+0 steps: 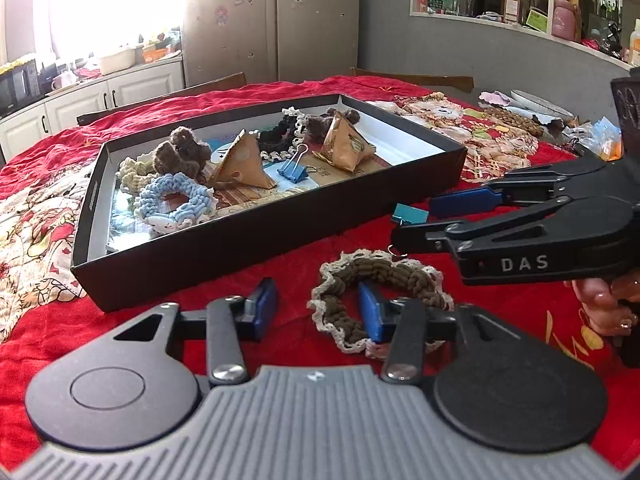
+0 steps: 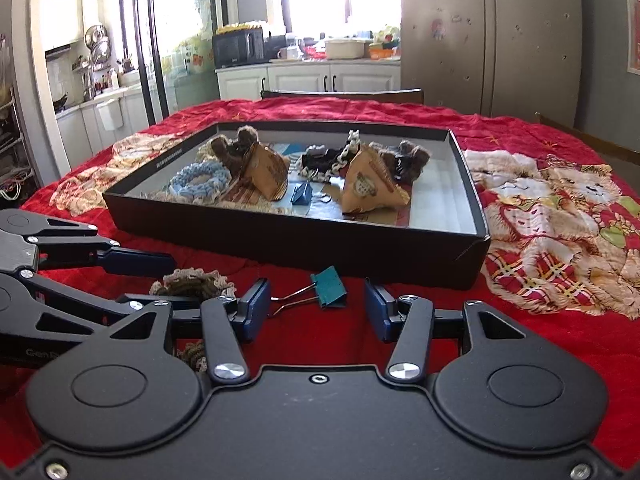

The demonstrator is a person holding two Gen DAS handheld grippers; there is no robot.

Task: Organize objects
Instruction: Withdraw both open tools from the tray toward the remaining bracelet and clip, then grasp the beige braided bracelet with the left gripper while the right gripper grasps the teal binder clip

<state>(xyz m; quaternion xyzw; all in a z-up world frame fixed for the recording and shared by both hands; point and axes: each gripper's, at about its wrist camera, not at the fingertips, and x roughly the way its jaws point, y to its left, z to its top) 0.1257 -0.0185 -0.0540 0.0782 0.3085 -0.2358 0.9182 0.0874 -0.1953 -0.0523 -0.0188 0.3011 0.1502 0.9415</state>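
Observation:
A brown scrunchie with a cream lace edge (image 1: 384, 280) (image 2: 192, 282) lies on the red cloth in front of the black box (image 1: 240, 240) (image 2: 280, 244). My left gripper (image 1: 316, 308) (image 2: 184, 280) is open: one pad stands inside the scrunchie's ring, the other outside its left rim, and they do not squeeze it. A teal binder clip (image 1: 410, 214) (image 2: 328, 286) lies beside the scrunchie. My right gripper (image 2: 316, 312) (image 1: 416, 220) is open around it, with the clip's wire handles between the pads and the clip body just ahead of the tips.
The box holds a light blue scrunchie (image 1: 176, 200), fuzzy brown and black ones, two triangular paper packets (image 1: 244, 160) and a blue binder clip (image 1: 294, 168). A bear-print patch (image 2: 560, 232) covers the cloth to the right. A plate and bags (image 1: 560, 120) crowd the far right. A hand (image 1: 600, 304) holds the right gripper.

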